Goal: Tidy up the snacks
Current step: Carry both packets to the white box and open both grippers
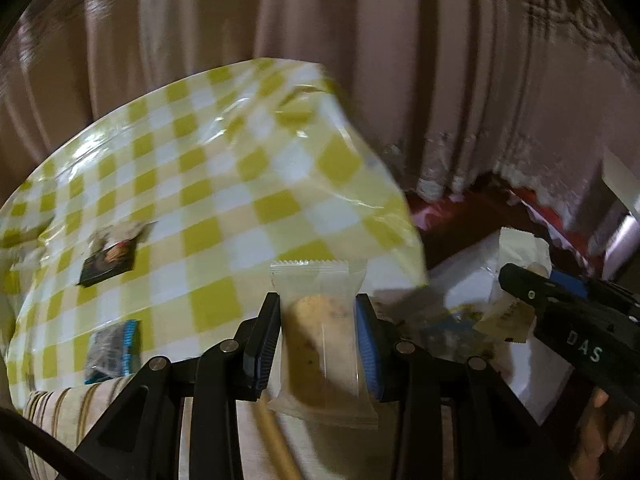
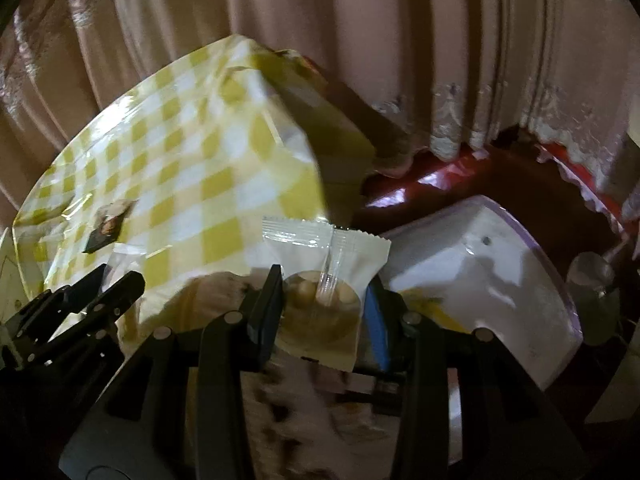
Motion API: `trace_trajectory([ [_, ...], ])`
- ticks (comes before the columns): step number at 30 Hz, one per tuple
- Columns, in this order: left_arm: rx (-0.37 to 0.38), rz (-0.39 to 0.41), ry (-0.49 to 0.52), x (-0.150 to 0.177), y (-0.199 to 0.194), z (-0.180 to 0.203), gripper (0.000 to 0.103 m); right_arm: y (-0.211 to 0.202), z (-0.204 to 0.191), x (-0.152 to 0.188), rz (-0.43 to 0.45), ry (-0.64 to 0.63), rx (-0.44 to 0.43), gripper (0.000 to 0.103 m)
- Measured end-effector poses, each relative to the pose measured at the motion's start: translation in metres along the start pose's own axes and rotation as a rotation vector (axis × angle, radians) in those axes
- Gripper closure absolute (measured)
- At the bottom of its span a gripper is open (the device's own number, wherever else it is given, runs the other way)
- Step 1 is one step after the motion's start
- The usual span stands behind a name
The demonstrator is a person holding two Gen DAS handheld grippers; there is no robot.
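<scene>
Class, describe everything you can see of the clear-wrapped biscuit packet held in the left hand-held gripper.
The clear plastic biscuit packet is a see-through pillow pack with a serrated top seal and a crimped bottom edge. A pale brown, dark-speckled biscuit shows inside. It stands roughly upright, pinched at its sides between the fingers of the left hand-held gripper, one black pad and one blue. It sits above the yellow-and-white checked tablecloth, not resting on it.

left tool (image 1: 318,336): clamped on a clear-wrapped snack, raised above the desk
right tool (image 2: 326,312): clamped on a white-wrapped snack, held just beside the left
</scene>
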State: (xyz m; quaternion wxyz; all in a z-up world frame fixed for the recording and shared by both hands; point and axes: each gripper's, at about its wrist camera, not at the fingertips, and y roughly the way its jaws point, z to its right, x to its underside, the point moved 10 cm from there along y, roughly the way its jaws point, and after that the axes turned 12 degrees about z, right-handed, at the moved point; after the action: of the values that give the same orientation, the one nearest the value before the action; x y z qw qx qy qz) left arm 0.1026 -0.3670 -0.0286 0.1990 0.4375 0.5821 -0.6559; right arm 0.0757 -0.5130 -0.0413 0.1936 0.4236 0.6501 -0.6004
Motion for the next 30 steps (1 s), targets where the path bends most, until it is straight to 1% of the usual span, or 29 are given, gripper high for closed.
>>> trace_trajectory([
  [6, 0.061, -0.015, 0.052, 0.004, 0.002, 0.036, 0.065, -0.004, 0.042, 0.012, -0.025, 0.034, 0.063, 0.061],
  [14, 0.148, -0.035, 0.120, 0.010, 0.001, 0.076, 0.064, -0.004, 0.075, 0.025, -0.054, 0.071, 0.103, 0.060],
  [15, 0.149, -0.038, 0.129, 0.011, 0.001, 0.078, 0.063, -0.004, 0.077, 0.026, -0.057, 0.077, 0.106, 0.058],
  [17, 0.143, -0.040, 0.146, 0.011, 0.002, 0.082, 0.055, -0.003, 0.082, 0.029, -0.065, 0.089, 0.116, 0.058],
  [19, 0.136, -0.035, 0.144, 0.011, 0.001, 0.080, 0.043, -0.001, 0.084, 0.030, -0.075, 0.099, 0.118, 0.056],
  [23, 0.112, -0.033, 0.130, 0.009, 0.002, 0.071, 0.041, -0.001, 0.084, 0.032, -0.082, 0.108, 0.115, 0.053],
  [30, 0.035, -0.048, 0.090, 0.008, 0.008, 0.041, 0.041, 0.001, 0.069, 0.031, -0.086, 0.094, 0.091, 0.052],
])
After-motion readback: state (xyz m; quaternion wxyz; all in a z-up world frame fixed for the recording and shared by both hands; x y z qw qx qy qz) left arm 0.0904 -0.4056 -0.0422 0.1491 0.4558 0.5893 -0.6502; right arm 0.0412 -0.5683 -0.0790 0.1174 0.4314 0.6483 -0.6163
